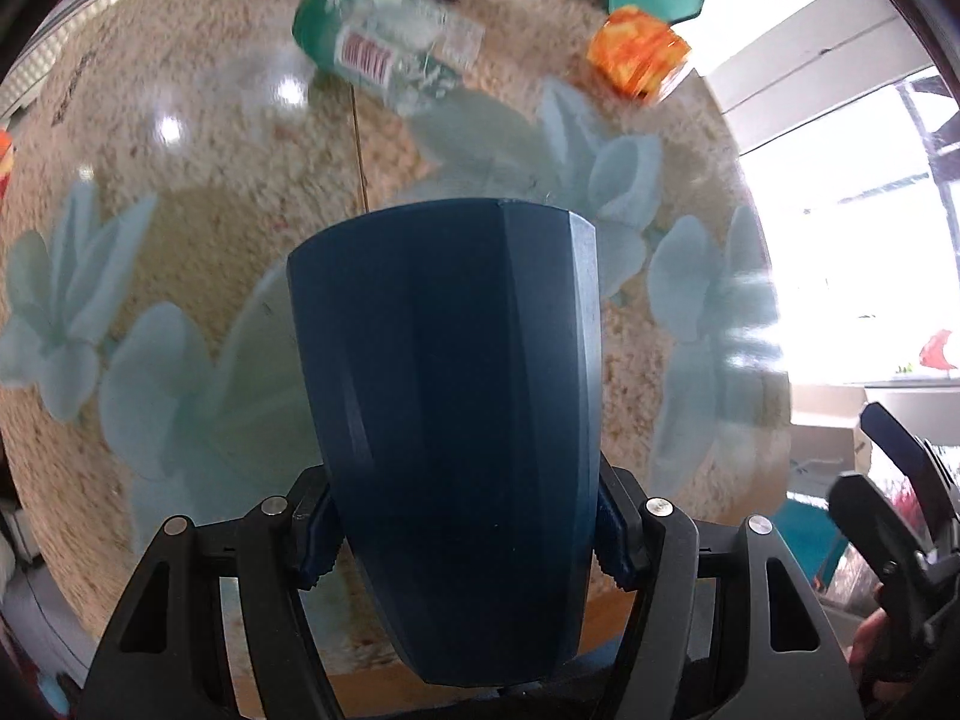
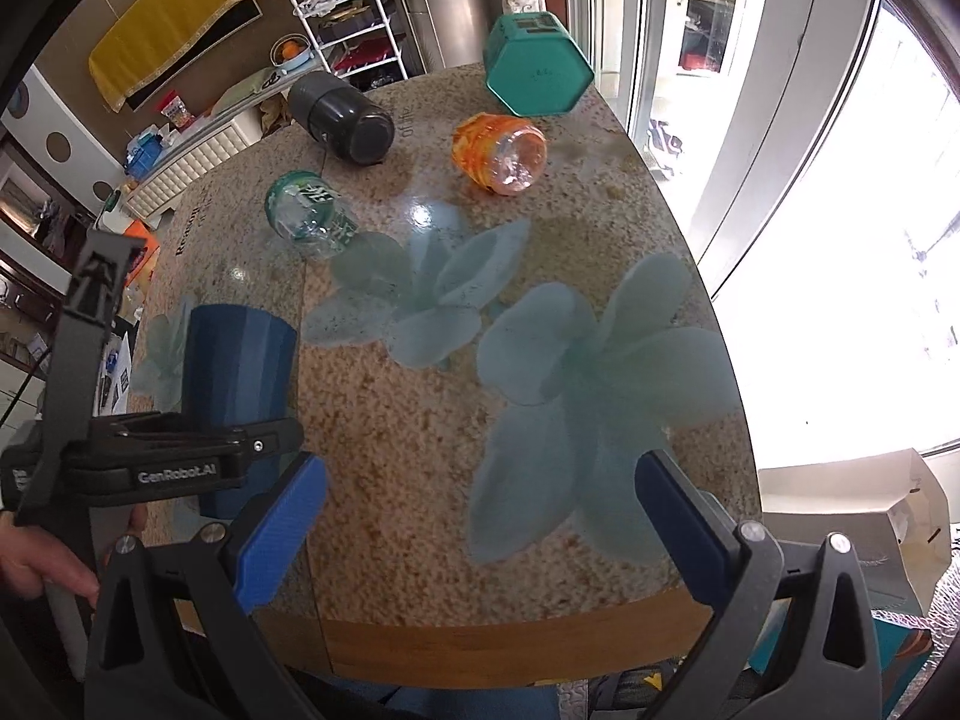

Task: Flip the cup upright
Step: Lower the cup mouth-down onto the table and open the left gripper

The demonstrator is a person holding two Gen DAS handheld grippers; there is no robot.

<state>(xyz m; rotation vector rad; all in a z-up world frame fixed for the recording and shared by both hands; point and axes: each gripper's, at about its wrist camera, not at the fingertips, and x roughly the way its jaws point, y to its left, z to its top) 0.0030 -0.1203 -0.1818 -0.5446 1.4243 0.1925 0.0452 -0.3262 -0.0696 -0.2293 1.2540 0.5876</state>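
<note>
Matt faceted blue plastic cup (image 1: 444, 420), glossy speckled stone-look table (image 2: 420, 450), ribbed blue fingers (image 2: 282, 534)

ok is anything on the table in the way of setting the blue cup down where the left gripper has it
Nothing visible. The left gripper is clamped on the blue cup near the table edge; the other cups lie farther back.

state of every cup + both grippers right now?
blue cup: clamped in left jaws, wide end away from the camera
left gripper: shut on blue cup
right gripper: open, holding nothing
orange cup: lying on its side
green clear cup: lying on its side
black cup: lying on its side
teal hexagonal cup: tipped over, base toward the right camera
</note>
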